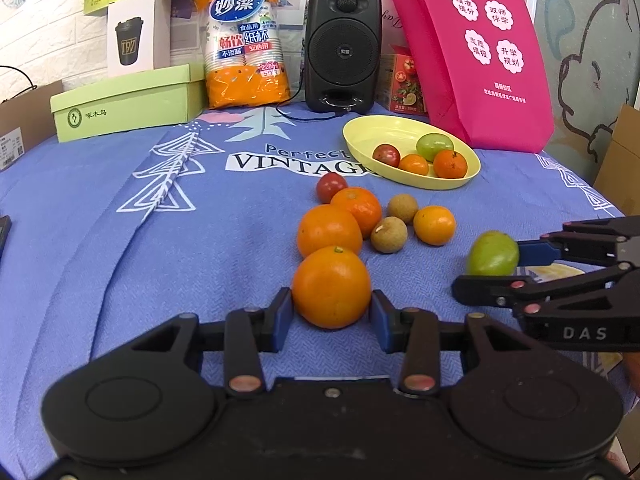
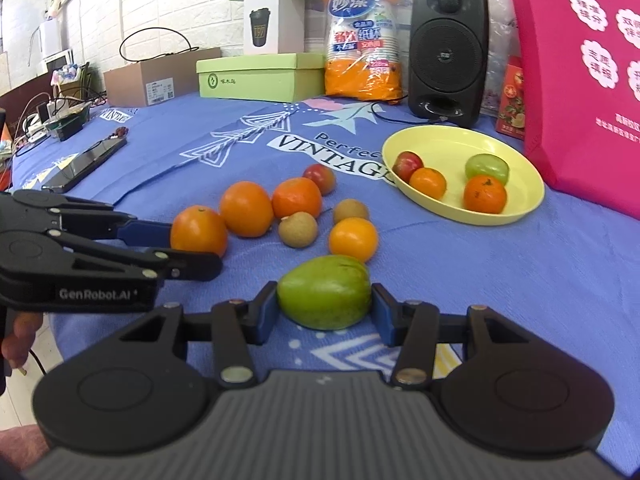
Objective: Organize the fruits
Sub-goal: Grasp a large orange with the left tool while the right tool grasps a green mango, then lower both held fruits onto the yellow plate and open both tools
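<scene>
Blue tablecloth point(image 1: 100, 208) covers the table; white brick wall behind. Back edge at 12 o'clock is lined with a green box point(image 1: 128, 102), cup pack point(image 1: 246, 40), speaker point(image 1: 343, 44) and pink bag point(image 1: 472, 52). Yellow plate point(image 1: 376, 130) at 1 o'clock holds four fruits. Left gripper point(image 1: 331, 312) straddles an orange point(image 1: 331, 286), pads touching or nearly, firm clamp unclear. Right gripper point(image 2: 325, 312) likewise around a green mango point(image 2: 324, 298). Bare cloth at 9 o'clock; phone point(image 2: 86, 164) near that edge.

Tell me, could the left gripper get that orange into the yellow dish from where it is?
Probably yes. The left gripper already brackets the nearest orange, and the dish has bare room. Other oranges lie between, so it would likely need to lift over them.
</scene>
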The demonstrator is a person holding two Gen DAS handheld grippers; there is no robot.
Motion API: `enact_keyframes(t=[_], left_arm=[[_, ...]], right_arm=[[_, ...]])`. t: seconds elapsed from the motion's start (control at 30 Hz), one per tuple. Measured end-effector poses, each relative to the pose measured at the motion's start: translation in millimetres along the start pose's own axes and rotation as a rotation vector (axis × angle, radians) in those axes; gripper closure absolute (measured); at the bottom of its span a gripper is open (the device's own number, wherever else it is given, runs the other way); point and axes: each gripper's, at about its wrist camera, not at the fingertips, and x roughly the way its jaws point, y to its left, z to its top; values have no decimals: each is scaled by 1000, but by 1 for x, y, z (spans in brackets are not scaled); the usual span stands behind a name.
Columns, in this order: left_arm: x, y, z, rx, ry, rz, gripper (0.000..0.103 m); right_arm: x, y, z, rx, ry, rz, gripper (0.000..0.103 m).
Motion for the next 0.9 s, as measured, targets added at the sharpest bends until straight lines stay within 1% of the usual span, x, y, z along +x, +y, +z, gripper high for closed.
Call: enact_keyframes(t=[0.3,0.47,0.63,0.9], left_arm=[[-7,-2,1,-2,19,27,63],[-12,-6,1,3,17,24,63],[-20,-7,6,7,0,1,63],[-22,-12,27,43,-34,-37,63]], right_arm=[[-13,-8,-8,26,-6,-19,55],[-19,-8,-9,24,-7,-24,55],[-26,-12,-9,29,-19,-35,55],[-34,-36,0,49,-54,-77,55]])
